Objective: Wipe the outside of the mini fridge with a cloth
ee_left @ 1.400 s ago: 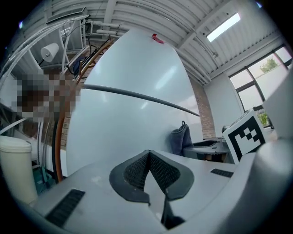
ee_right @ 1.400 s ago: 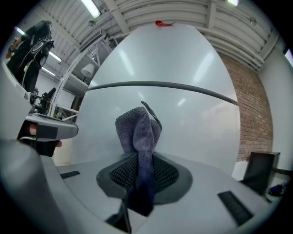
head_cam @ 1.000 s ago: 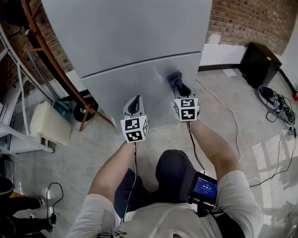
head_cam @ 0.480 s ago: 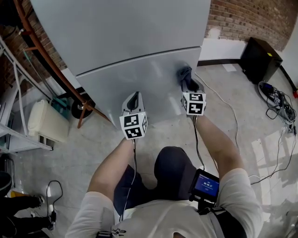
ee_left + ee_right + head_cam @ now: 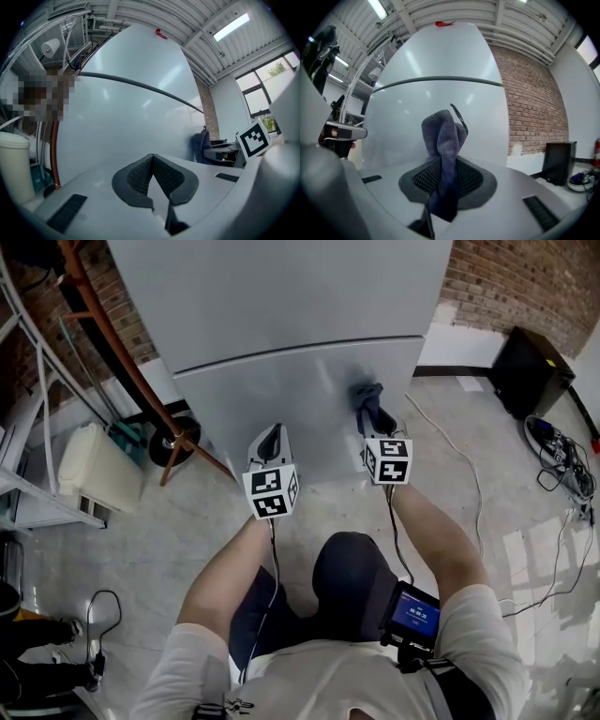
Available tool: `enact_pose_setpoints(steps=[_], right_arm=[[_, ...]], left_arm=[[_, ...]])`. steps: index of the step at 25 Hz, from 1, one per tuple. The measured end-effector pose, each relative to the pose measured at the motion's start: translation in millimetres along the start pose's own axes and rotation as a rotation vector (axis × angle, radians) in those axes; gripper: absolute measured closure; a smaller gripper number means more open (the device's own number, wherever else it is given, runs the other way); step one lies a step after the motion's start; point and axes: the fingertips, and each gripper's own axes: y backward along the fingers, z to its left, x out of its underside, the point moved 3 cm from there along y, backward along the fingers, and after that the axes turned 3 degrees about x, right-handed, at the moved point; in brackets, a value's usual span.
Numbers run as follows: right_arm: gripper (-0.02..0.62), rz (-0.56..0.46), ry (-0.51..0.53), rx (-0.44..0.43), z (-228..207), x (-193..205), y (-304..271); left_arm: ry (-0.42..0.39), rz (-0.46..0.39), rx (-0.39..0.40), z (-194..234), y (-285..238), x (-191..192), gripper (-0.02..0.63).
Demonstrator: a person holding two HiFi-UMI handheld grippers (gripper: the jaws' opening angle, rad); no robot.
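Note:
A grey two-door fridge (image 5: 281,315) stands in front of me, its door seam (image 5: 300,352) crossing the front. My right gripper (image 5: 373,418) is shut on a blue-grey cloth (image 5: 367,397), which is bunched against the lower door near its right side. In the right gripper view the cloth (image 5: 444,140) sticks up from between the jaws, with the fridge (image 5: 440,84) just behind. My left gripper (image 5: 270,441) is shut with nothing in it, a little short of the lower door; its jaws (image 5: 152,176) face the fridge front (image 5: 131,122).
A rust-coloured rail (image 5: 122,381) leans beside the fridge's left side, with a white canister (image 5: 98,486) and a wheel (image 5: 167,448) below it. A black box (image 5: 532,371) and cables (image 5: 553,446) lie on the floor at right. A brick wall (image 5: 525,282) stands behind.
The right gripper slid the cloth right and up across the lower door, then came back slightly left and down. The left gripper stayed about where it was.

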Motion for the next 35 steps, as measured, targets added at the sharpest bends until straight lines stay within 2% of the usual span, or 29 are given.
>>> enact_pose_setpoints(steps=[8,18,27,35], right_arm=[[0.509,-0.025,0.074,-0.217,119.3,-4.7,1.8],[0.509,-0.019,0.125,-0.446,256.4,10.9,-1.6],[0.509,0.031,0.122,-0.519,350.9,28.8,-26.3],[0.509,0.033,0.123,-0.492,361.4,44.8,-47.1]], left_arm=[[0.026,0.006,-0.076,43.6,37.6,8.3,0.603],[0.038,0.05,-0.224,114.1,100.0,35.3,0.603],[0.029,0.106,-0.34,182.1,162.0,47.9,0.602],[0.021,0.12,-0.368,191.5,173.1,66.1,0.603]])
